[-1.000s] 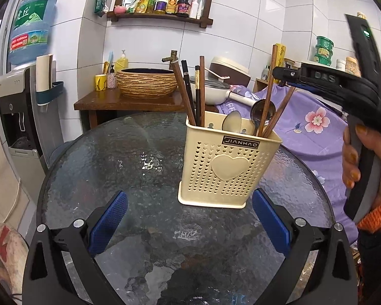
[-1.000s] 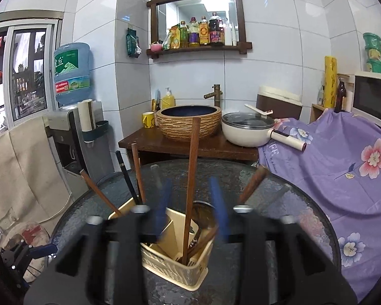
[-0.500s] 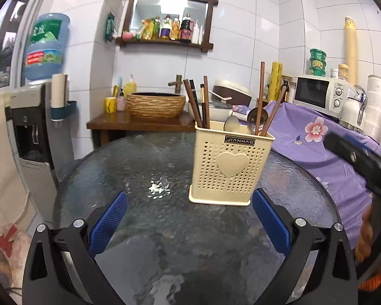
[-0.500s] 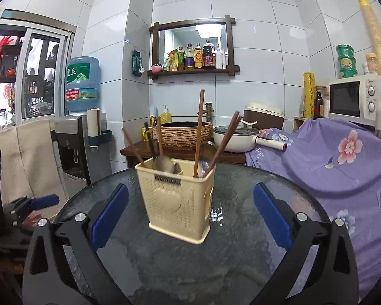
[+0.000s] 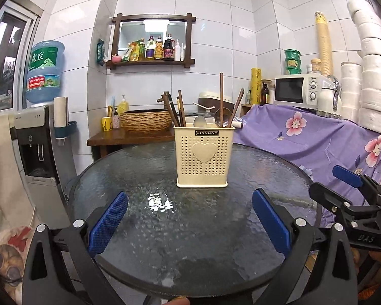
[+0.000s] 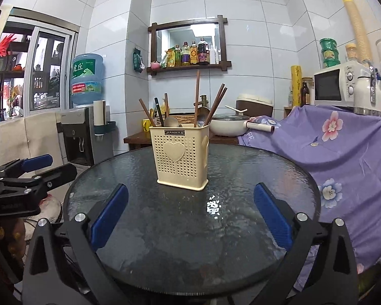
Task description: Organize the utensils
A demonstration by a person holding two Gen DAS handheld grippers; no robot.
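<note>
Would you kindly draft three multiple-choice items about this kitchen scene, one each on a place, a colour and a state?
1. Where does the cream perforated plastic utensil holder stand?
A. on the round dark glass table
B. on the purple floral cloth
C. on the wall shelf

2. What colour are the pads of the left tongs?
A. red
B. blue
C. cream

3. What state are the right tongs in?
A. shut on a chopstick
B. shut on a spoon
C. open and holding nothing

Answers:
1 A, since its base rests on the glass top.
2 B, since both pads show blue in the left wrist view.
3 C, since the fingers stand wide apart over bare glass, with the brown wooden chopsticks in the holder.
</note>
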